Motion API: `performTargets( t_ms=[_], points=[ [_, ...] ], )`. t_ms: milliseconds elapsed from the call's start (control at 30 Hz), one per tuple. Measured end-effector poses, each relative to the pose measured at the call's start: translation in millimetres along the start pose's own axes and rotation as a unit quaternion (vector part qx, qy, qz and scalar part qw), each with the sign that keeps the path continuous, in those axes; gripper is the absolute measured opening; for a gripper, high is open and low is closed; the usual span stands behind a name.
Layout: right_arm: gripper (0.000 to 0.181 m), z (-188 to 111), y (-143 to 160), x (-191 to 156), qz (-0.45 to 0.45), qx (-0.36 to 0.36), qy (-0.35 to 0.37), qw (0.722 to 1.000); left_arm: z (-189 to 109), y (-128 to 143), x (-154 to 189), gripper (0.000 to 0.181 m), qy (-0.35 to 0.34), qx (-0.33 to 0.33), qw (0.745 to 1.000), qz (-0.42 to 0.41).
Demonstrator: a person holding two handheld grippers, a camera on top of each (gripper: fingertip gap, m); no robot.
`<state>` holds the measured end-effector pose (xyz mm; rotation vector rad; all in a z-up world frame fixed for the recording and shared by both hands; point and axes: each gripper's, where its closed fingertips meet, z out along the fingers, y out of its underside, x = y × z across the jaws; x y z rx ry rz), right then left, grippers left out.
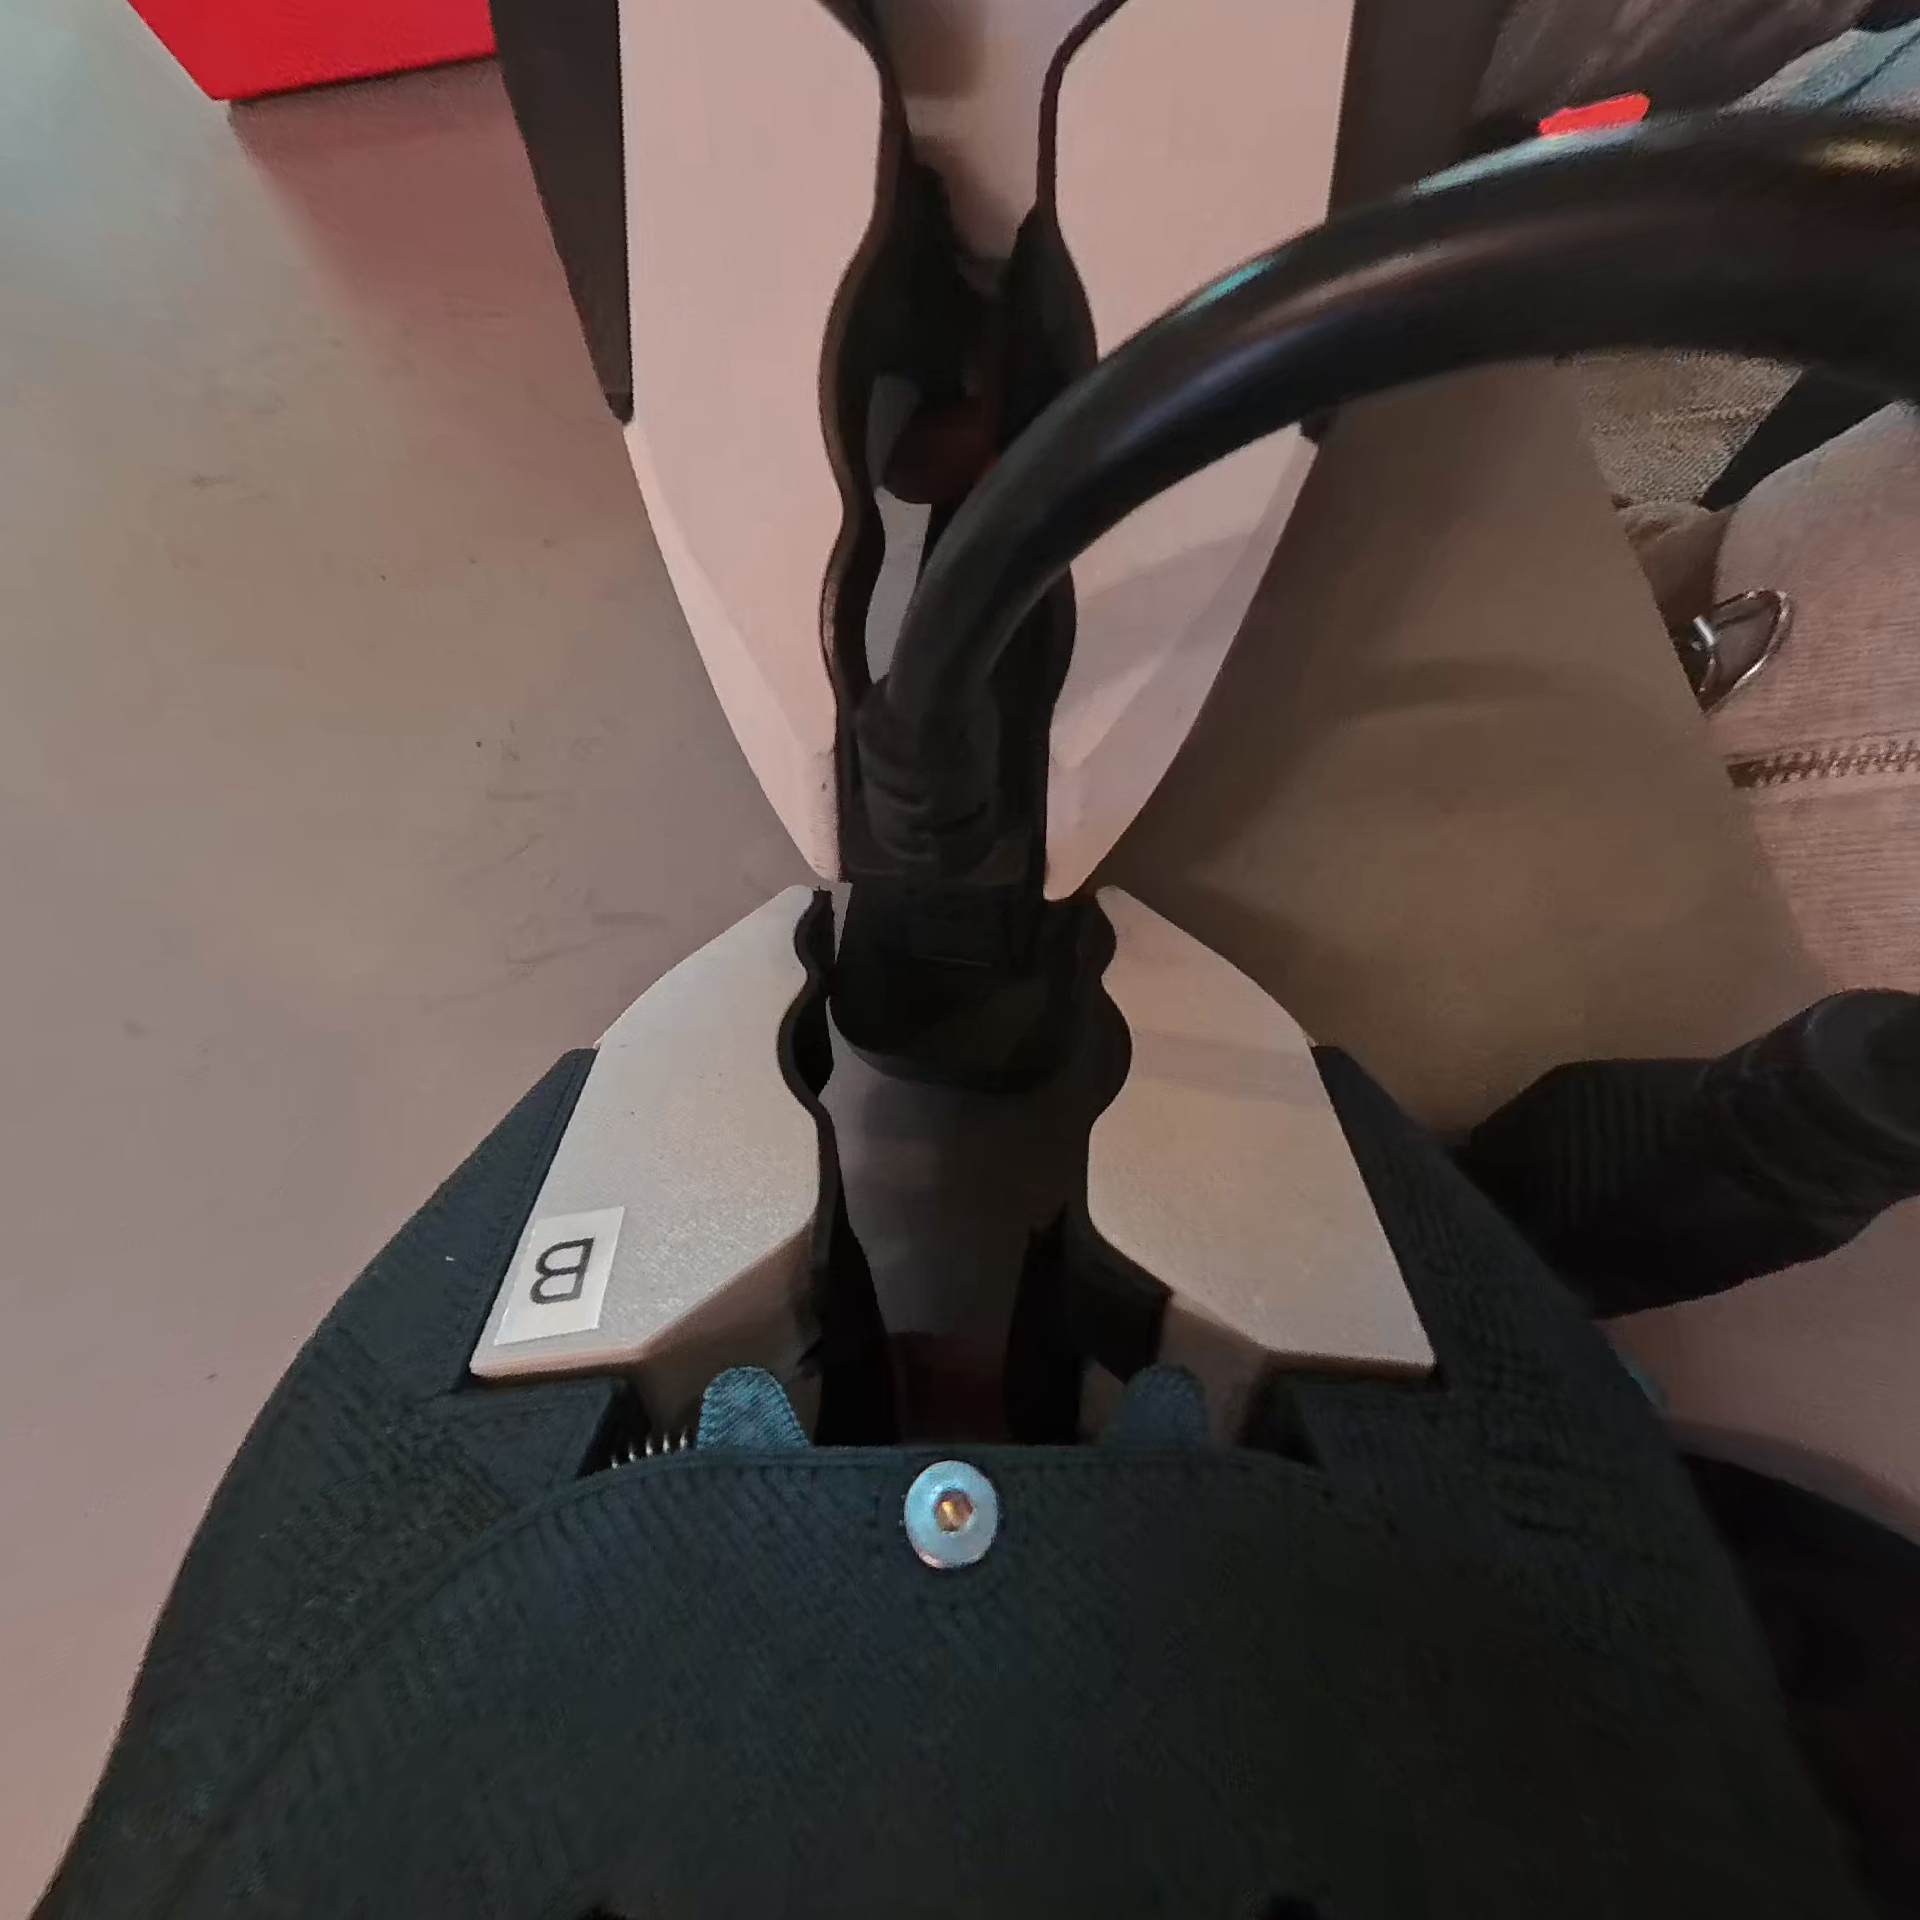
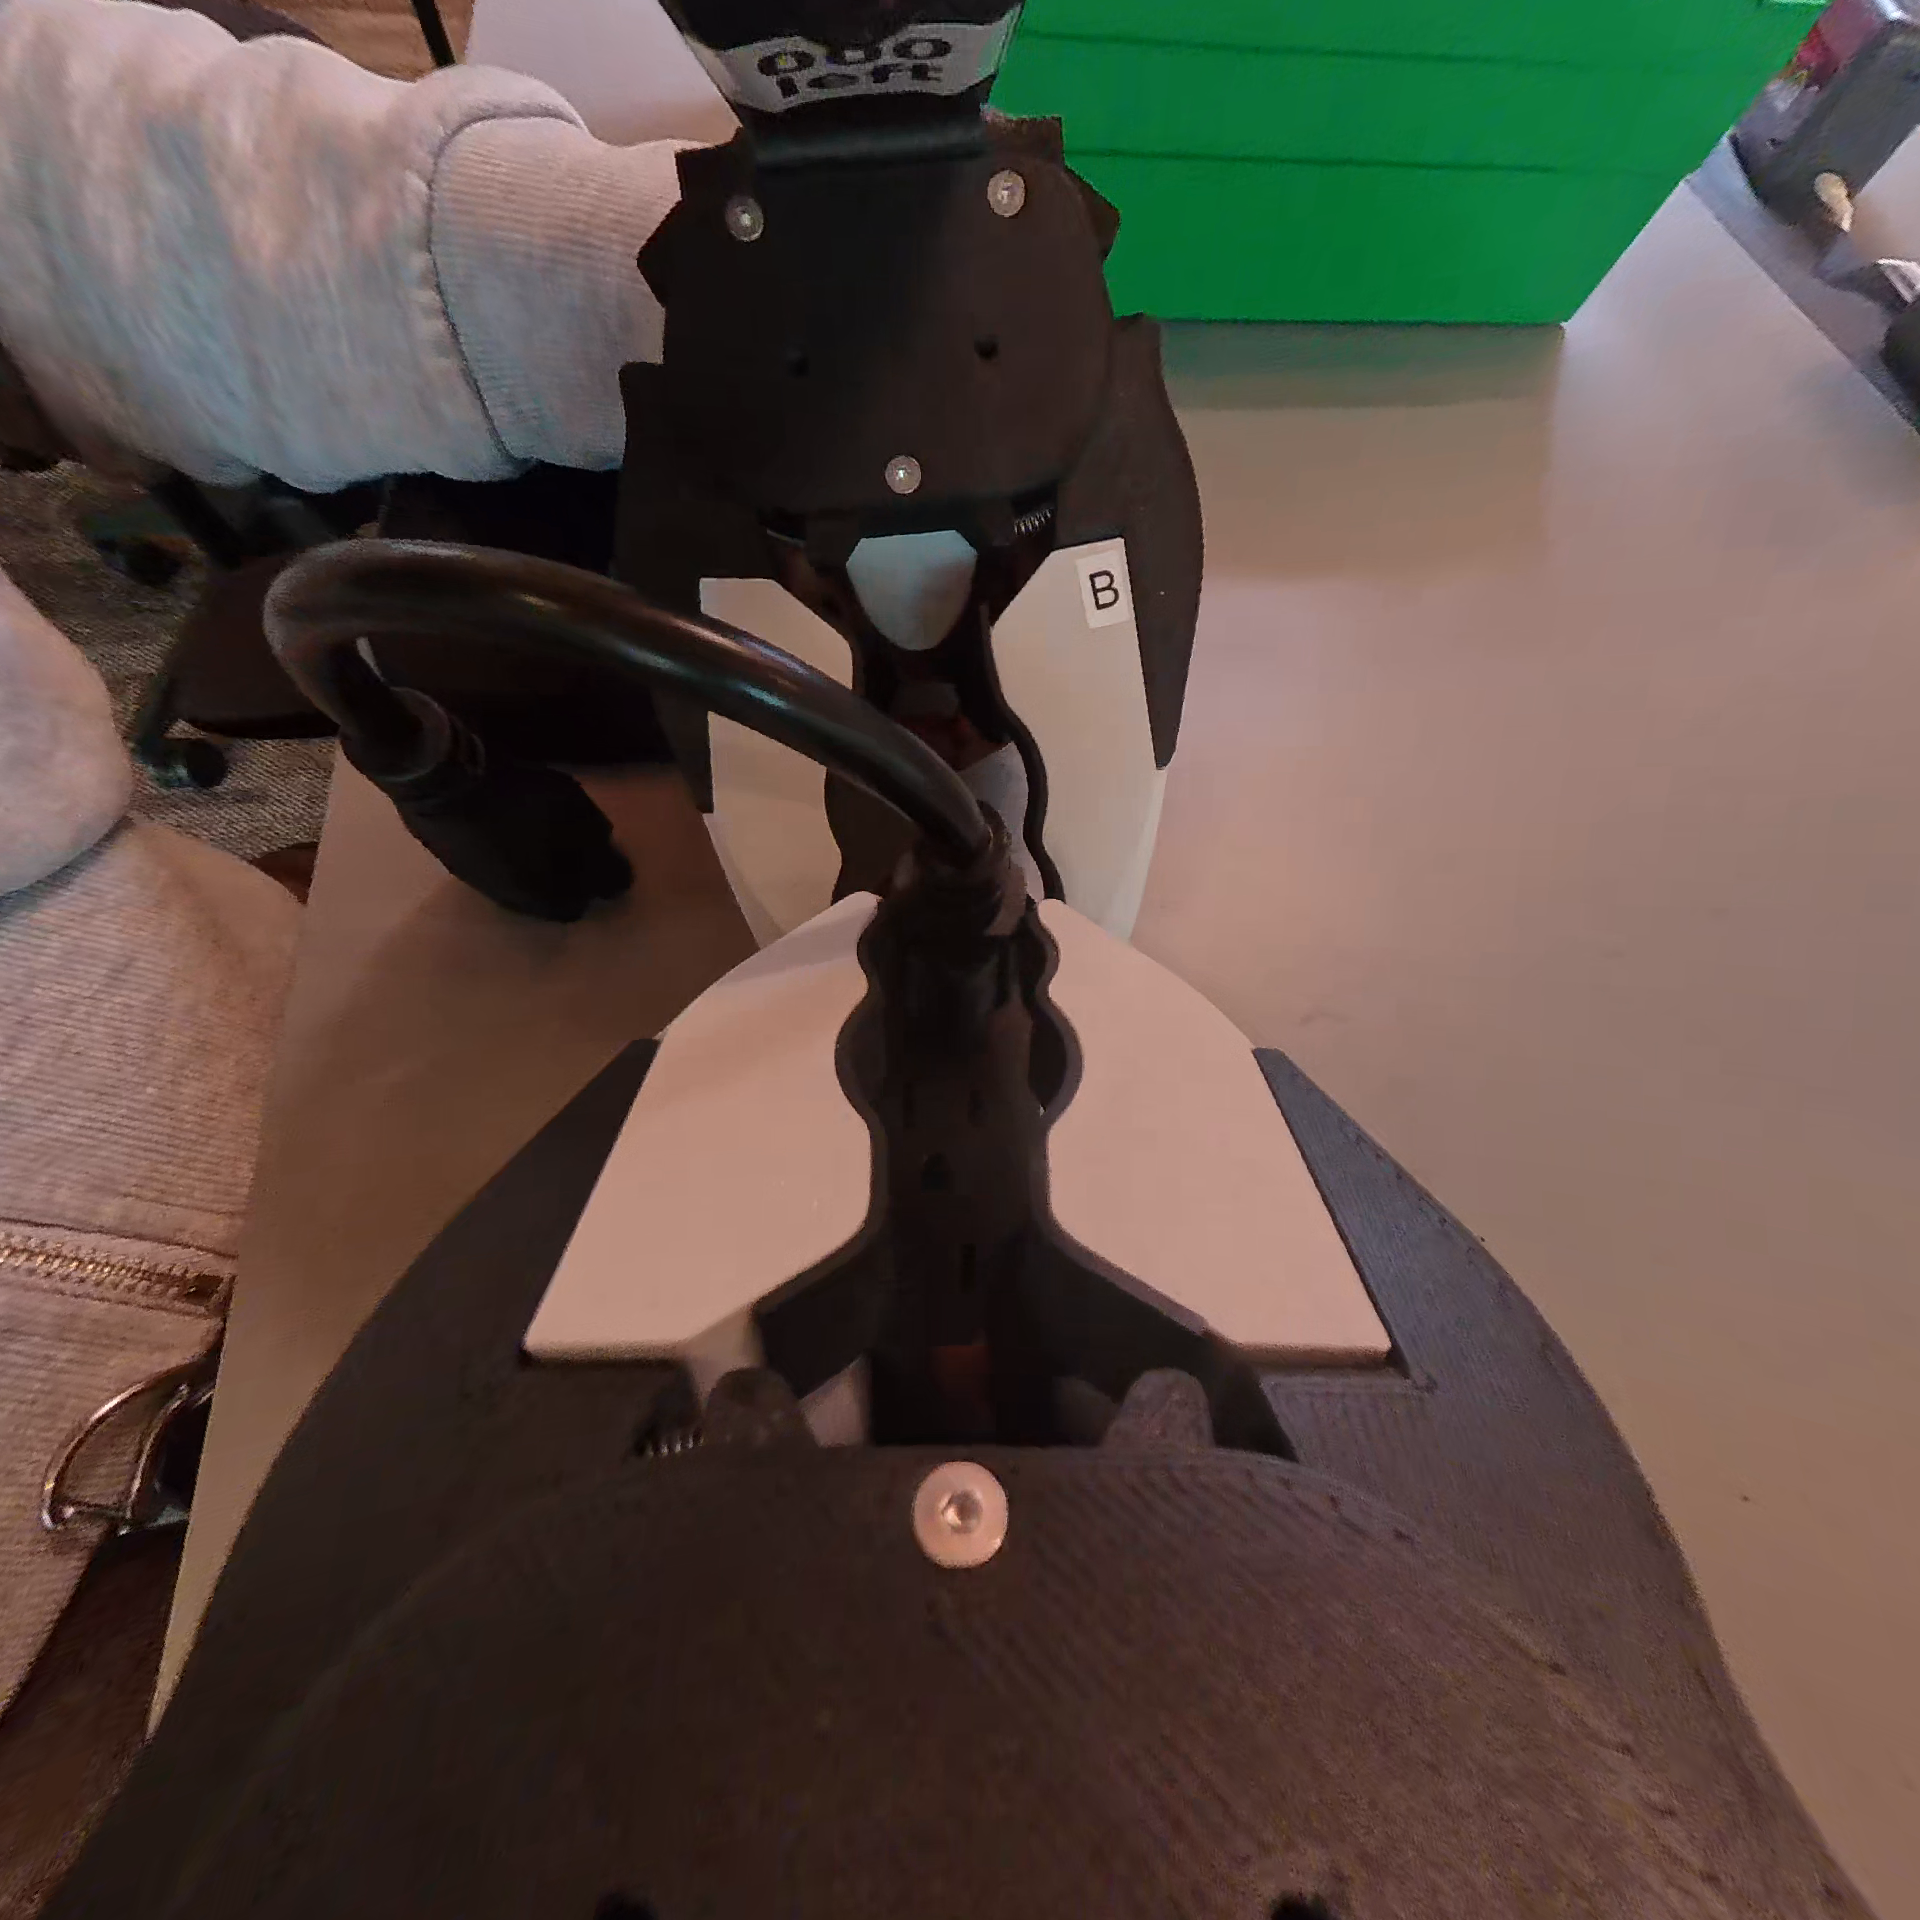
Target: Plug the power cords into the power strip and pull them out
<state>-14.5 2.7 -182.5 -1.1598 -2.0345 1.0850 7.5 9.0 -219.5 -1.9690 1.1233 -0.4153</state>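
Observation:
My left gripper (image 1: 956, 925) and my right gripper (image 2: 956, 925) face each other tip to tip over the pale table (image 1: 312, 727). Both are shut on one black plug (image 1: 956, 987). The left jaws hold its body, and the right gripper (image 1: 951, 873) holds its ribbed cord end (image 2: 966, 966). The thick black cord (image 1: 1195, 395) arcs away and ends in a second black connector (image 2: 468, 790), which hangs free near the table edge. A pale grey piece (image 1: 894, 1143) shows between the left jaws behind the plug; I cannot tell what it is. No power strip is clearly in view.
A red box (image 1: 364, 42) stands at the far left. A green box (image 2: 1351, 187) stands behind the left gripper (image 2: 935, 883). A person's grey sleeve (image 2: 260, 260) and beige zipped clothing (image 1: 1818, 769) are at the table edge. A dark object (image 2: 1829, 125) sits far right. Less than 4 cm separates the two grippers' tips.

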Motion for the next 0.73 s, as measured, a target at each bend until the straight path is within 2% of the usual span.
performTargets(
  t_ms=[167,267,367,467,600,667,733],
  points=[
    [0.024,1.4,-0.6,-0.8,0.023,0.016,-0.026,0.999,-0.2,0.9,3.0,0.045,0.017,-0.005,0.999,-0.032],
    [0.024,1.9,-1.0,-2.8,0.01,0.019,-0.032,0.999,-0.6,0.7,4.9,0.045,0.025,-0.004,0.999,-0.032],
    [0.024,1.9,-2.2,-12.3,-0.008,0.027,-0.063,0.998,0.8,1.4,16.8,0.045,0.07,-0.013,0.997,-0.035],
    [0.024,1.3,-2.2,-13.5,-0.016,0.034,-0.07,0.997,1.5,2.0,17.9,0.045,0.067,-0.017,0.997,-0.028],
    [0.024,3.4,-1.7,-12.8,-0.023,0.027,-0.058,0.998,2.7,3.8,17.2,0.045,0.058,-0.026,0.998,-0.021],
    [0.031,9.9,3.3,-13.9,-0.041,0.001,-0.044,0.998,3.0,5.1,17.4,0.044,0.064,-0.032,0.997,-0.027],
    [0.028,9.8,2.3,-12.5,-0.044,0.002,-0.033,0.998,3.2,5.2,17.4,0.045,0.063,-0.032,0.997,-0.025]
  ],
)
